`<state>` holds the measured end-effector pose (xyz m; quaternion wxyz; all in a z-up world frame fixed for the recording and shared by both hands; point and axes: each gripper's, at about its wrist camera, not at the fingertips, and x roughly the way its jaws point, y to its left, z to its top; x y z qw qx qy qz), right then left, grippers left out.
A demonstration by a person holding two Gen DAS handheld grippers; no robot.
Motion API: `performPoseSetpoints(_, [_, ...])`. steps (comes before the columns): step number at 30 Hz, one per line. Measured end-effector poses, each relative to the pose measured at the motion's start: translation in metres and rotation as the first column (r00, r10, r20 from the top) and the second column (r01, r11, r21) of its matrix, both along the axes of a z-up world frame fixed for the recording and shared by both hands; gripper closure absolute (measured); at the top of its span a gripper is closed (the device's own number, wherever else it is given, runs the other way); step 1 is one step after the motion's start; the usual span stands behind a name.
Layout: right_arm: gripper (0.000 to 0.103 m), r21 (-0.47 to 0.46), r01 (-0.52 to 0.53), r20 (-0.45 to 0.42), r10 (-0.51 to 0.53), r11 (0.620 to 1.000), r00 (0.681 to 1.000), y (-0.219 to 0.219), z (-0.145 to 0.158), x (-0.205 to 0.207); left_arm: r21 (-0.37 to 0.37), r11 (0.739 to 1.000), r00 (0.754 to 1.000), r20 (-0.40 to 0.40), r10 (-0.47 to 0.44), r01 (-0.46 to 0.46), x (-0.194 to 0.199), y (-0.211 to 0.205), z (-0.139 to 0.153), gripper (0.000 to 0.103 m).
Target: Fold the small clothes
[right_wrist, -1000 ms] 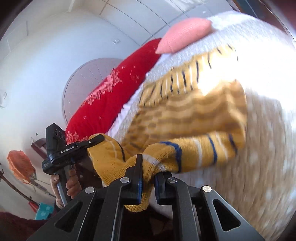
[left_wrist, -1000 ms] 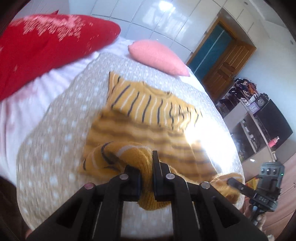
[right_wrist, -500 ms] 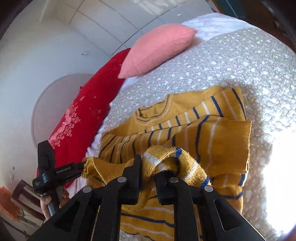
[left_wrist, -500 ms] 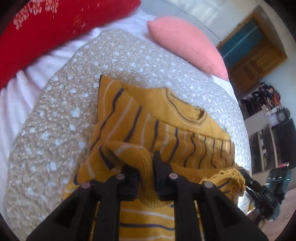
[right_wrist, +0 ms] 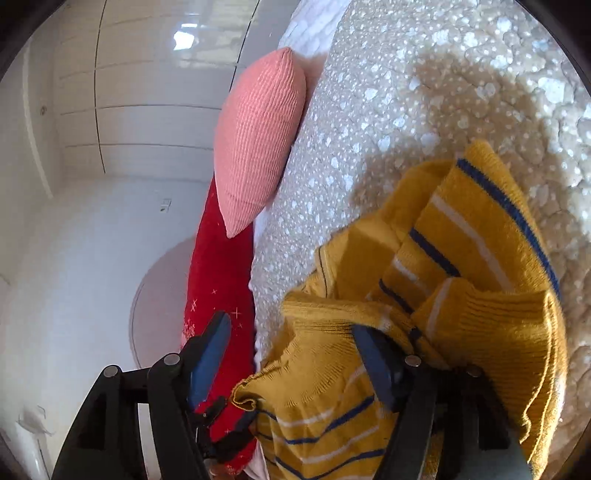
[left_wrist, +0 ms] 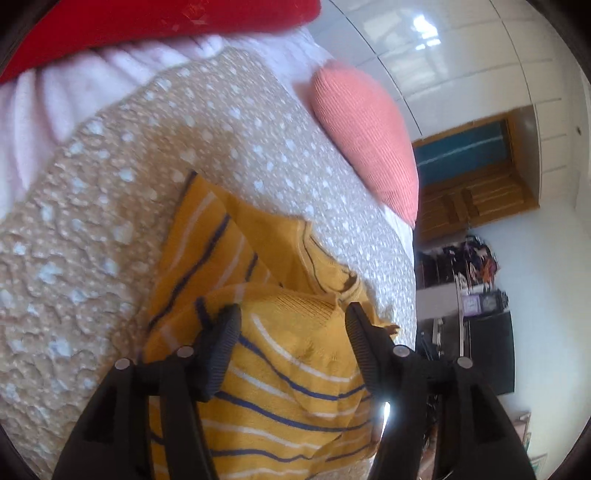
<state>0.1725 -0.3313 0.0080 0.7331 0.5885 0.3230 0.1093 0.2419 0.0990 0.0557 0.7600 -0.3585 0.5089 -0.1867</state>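
Note:
A small mustard-yellow knit sweater with navy and white stripes lies folded on the beige spotted bedspread. Its lower half is laid over the upper half, near the collar. My left gripper is open just above the folded hem, jaws spread wide, holding nothing. In the right wrist view the same sweater is bunched under my right gripper, which is also open; its right finger rests against the knit.
A pink ribbed pillow lies at the head of the bed; it also shows in the right wrist view. A red cushion sits at the far left edge. A wooden door and cluttered shelves stand beyond the bed.
Both grippers carried the sweater's hem up over the body toward the collar, then opened and let it go. The hem now rests on the upper half.

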Motion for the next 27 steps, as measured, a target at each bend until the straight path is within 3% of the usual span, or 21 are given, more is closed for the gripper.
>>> performPoseSetpoints(3, [0.023,-0.189,0.038,-0.010,-0.040,0.981,0.999,-0.004,0.026,-0.010,0.045,0.997,0.998,0.014,0.068,-0.069,-0.004,0.022,0.010,0.033])
performPoseSetpoints(4, [0.019,-0.255,0.031,-0.010,-0.034,0.966,0.999,-0.002,0.034,-0.014,0.077,0.993,0.995,0.015,0.094,-0.095,-0.006,0.029,0.014,0.032])
performPoseSetpoints(7, [0.019,-0.438,-0.022,-0.008,0.020,0.898,1.000,0.009,0.058,-0.031,0.115,0.988,0.995,0.013,0.100,-0.101,-0.015,0.040,0.016,0.032])
performPoseSetpoints(10, [0.023,-0.613,-0.110,-0.012,0.130,0.782,0.991,0.030,0.074,-0.059,0.168,0.984,0.998,0.040,0.051,-0.057,-0.037,0.037,0.017,0.032])
performPoseSetpoints(13, [0.042,-0.753,-0.154,-0.011,0.222,0.639,0.975,0.057,0.080,-0.099,0.265,0.964,0.994,0.092,-0.056,0.030,-0.067,0.018,0.015,0.032])
performPoseSetpoints(15, [0.051,-0.800,-0.178,-0.012,0.280,0.573,0.960,0.074,0.075,-0.125,0.341,0.936,0.984,0.112,-0.137,0.092,-0.087,0.003,0.005,0.032])
performPoseSetpoints(16, [0.051,-0.802,-0.200,-0.018,0.312,0.563,0.950,0.079,0.069,-0.136,0.380,0.918,0.980,0.108,-0.166,0.114,-0.093,-0.004,-0.003,0.032])
performPoseSetpoints(18, [0.051,-0.760,-0.279,-0.057,0.368,0.587,0.928,0.081,0.049,-0.148,0.489,0.863,0.978,0.089,-0.191,0.124,-0.103,-0.013,-0.023,0.032])
performPoseSetpoints(19, [0.054,-0.743,-0.308,-0.093,0.364,0.595,0.927,0.077,0.034,-0.147,0.564,0.820,0.981,0.080,-0.178,0.103,-0.105,-0.014,-0.034,0.032])
performPoseSetpoints(21, [0.067,-0.745,-0.313,-0.151,0.308,0.589,0.939,0.056,0.014,-0.145,0.641,0.765,0.990,0.054,-0.129,0.064,-0.102,-0.007,-0.050,0.032])
performPoseSetpoints(22, [0.075,-0.767,-0.288,-0.181,0.236,0.574,0.955,0.038,0.008,-0.143,0.636,0.770,0.993,0.051,-0.107,0.050,-0.100,-0.001,-0.054,0.032])
performPoseSetpoints(23, [0.092,-0.761,-0.261,-0.193,0.177,0.595,0.965,0.020,0.006,-0.143,0.605,0.796,0.994,0.059,-0.088,0.035,-0.099,0.006,-0.055,0.032])
performPoseSetpoints(24, [0.093,-0.717,-0.230,-0.193,0.130,0.658,0.973,0.001,0.006,-0.144,0.578,0.816,0.995,0.074,-0.071,0.015,-0.101,0.011,-0.054,0.032])
performPoseSetpoints(25, [0.084,-0.687,-0.183,-0.182,0.077,0.704,0.980,-0.012,0.012,-0.149,0.568,0.823,0.994,0.086,-0.063,0.002,-0.102,0.013,-0.053,0.032])
performPoseSetpoints(27, [0.080,-0.718,-0.096,-0.098,0.036,0.689,0.995,-0.015,0.037,-0.162,0.565,0.824,0.991,0.122,-0.051,-0.027,-0.105,0.011,-0.055,0.030])
